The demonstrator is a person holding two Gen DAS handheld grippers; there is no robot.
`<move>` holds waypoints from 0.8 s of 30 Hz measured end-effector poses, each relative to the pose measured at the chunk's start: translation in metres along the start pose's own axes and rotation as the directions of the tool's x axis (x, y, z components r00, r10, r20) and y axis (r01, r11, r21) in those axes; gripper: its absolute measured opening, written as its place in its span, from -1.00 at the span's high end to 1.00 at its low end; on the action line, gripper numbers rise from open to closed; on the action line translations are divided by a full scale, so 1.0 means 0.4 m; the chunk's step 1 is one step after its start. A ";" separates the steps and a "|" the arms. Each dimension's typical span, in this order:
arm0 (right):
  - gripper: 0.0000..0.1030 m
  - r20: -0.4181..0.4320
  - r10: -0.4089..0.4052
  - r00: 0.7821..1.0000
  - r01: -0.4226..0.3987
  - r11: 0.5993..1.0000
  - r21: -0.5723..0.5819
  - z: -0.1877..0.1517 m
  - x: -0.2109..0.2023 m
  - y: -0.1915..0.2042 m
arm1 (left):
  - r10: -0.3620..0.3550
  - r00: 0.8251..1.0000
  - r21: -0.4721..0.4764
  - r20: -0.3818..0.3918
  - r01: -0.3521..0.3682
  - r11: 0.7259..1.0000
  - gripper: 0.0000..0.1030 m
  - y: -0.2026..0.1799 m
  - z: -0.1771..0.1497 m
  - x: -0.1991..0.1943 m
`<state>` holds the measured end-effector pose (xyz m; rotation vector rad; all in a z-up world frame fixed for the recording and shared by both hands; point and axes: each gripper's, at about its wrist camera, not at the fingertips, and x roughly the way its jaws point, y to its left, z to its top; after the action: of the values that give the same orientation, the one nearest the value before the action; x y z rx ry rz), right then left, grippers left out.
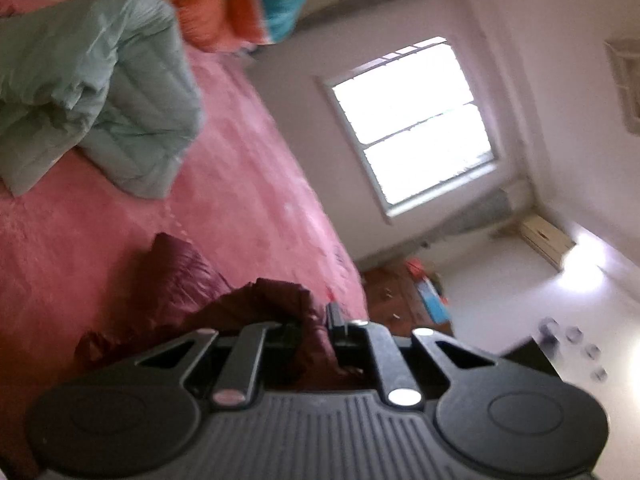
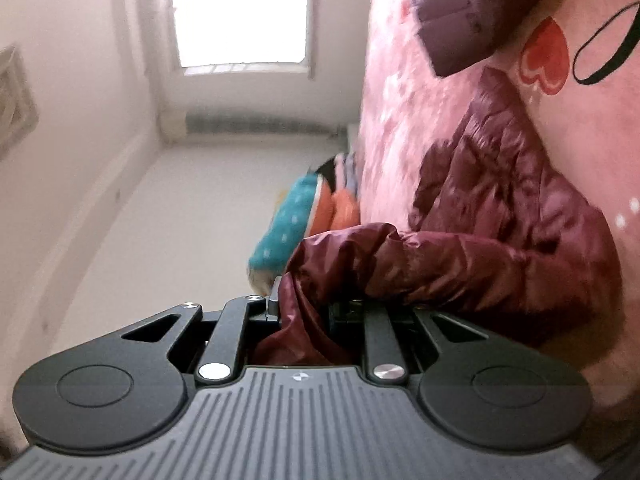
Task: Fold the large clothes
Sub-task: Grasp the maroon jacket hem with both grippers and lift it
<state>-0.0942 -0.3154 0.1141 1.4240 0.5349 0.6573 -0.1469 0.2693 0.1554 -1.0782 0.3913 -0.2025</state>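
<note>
A shiny maroon puffer jacket (image 2: 500, 216) lies crumpled on the pink bedspread (image 2: 400, 92). My right gripper (image 2: 308, 304) is shut on a fold of the jacket, and fabric bunches between the fingers. In the left wrist view the same maroon jacket (image 1: 188, 280) is bunched at my left gripper (image 1: 316, 324), which is shut on its edge. Both views are rolled sideways.
A pale green puffer jacket (image 1: 112, 92) lies crumpled further along the pink bedspread (image 1: 248, 184). A purple jacket (image 2: 460, 12) lies beyond the maroon one. Teal and orange bedding (image 2: 296, 212) sits at the bed's far end. A bright window (image 1: 412, 124) and a wooden cabinet (image 1: 400, 292) stand beyond.
</note>
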 end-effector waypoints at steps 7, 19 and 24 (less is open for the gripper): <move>0.56 0.110 -0.079 0.991 0.069 0.993 0.096 0.138 0.117 -0.102 | 0.116 0.993 -0.025 0.025 -0.116 0.993 0.86 0.053 0.035 0.174; 0.38 0.137 -0.180 0.974 0.160 0.976 0.147 0.265 0.264 -0.237 | 0.249 0.968 0.002 -0.003 -0.249 0.968 0.75 0.118 0.055 0.342; -0.06 0.143 -0.176 0.974 0.156 0.978 0.137 0.299 0.293 -0.264 | 0.240 0.971 0.016 0.016 -0.241 0.970 0.38 0.101 0.065 0.339</move>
<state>0.0825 -0.3223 0.0250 1.5148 0.5734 0.3811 -0.0137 0.2619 0.1018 -1.0039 0.5027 0.0173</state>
